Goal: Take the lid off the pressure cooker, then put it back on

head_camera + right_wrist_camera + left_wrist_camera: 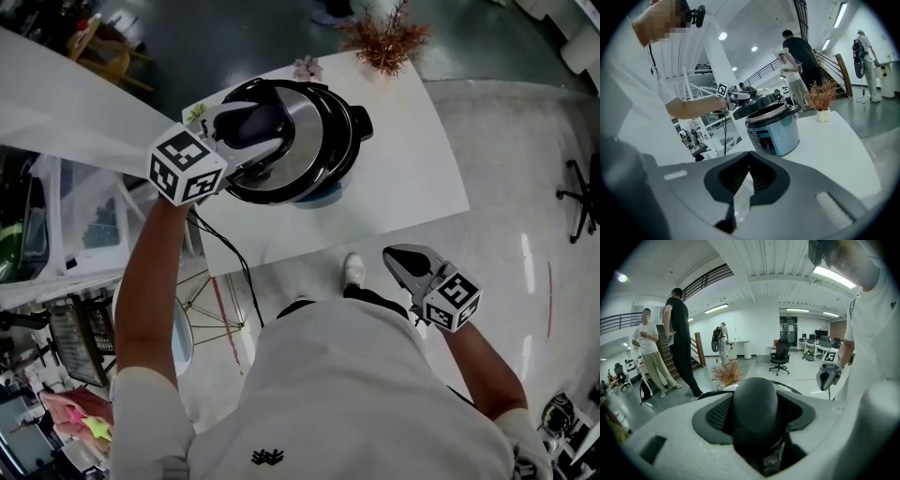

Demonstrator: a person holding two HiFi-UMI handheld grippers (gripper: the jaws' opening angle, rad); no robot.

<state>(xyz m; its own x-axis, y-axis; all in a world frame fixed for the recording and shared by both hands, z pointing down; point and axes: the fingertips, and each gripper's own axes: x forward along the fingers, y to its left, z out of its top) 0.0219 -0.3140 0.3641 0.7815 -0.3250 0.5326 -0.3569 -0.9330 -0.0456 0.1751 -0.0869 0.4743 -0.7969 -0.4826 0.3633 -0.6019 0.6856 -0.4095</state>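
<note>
Left gripper (246,127) clamped on lid (314,141), held over pressure cooker (774,133), right gripper (396,256) closed, empty

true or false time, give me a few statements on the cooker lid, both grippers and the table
1. The left gripper is clamped on the lid's black knob. True.
2. The lid sits flat and sealed on the pressure cooker. False: the right gripper view shows it raised and tilted above the pot's open rim.
3. The right gripper grips the cooker's body. False: it is off the table, close to the person's body, with its jaws together on nothing.
4. A dried plant stands on the table beyond the cooker. True.
</note>
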